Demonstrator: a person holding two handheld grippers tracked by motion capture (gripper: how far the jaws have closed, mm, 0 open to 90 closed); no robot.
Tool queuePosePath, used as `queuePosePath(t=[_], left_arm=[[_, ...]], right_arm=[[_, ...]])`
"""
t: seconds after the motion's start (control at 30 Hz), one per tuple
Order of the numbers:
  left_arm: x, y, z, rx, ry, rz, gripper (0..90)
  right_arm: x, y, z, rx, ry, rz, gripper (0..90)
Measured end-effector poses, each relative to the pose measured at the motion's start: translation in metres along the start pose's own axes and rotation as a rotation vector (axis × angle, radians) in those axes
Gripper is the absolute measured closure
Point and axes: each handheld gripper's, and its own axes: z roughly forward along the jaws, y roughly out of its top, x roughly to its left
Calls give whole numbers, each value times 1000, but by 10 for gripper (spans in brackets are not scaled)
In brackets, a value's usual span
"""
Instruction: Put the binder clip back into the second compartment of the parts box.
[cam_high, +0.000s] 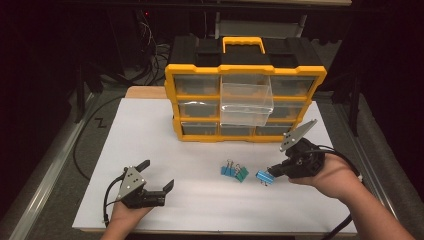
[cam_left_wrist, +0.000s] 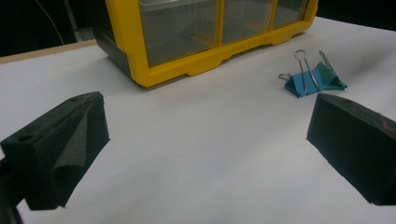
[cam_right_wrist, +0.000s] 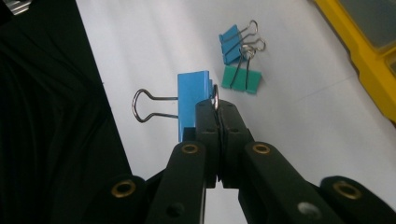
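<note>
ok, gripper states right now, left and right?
Left gripper: open, nothing between the jaws, above the white sheet.
Right gripper: shut on the wire handle of a blue binder clip.

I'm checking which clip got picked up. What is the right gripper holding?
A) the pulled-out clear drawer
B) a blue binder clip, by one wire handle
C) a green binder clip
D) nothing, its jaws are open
B: in the right gripper view, the right gripper is shut on a wire handle of the blue binder clip, while the green clip lies apart on the table.
</note>
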Motion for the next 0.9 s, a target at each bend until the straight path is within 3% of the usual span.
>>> queuePosePath(t=[0.63,0.9], left_arm=[[-2,1,-1,4,-6,12,2],[-2,0,-1,8,-9,5,2]], right_arm=[[1,38,-30,5,29,-30,900],[2,50,-42,25,16,-39,900]])
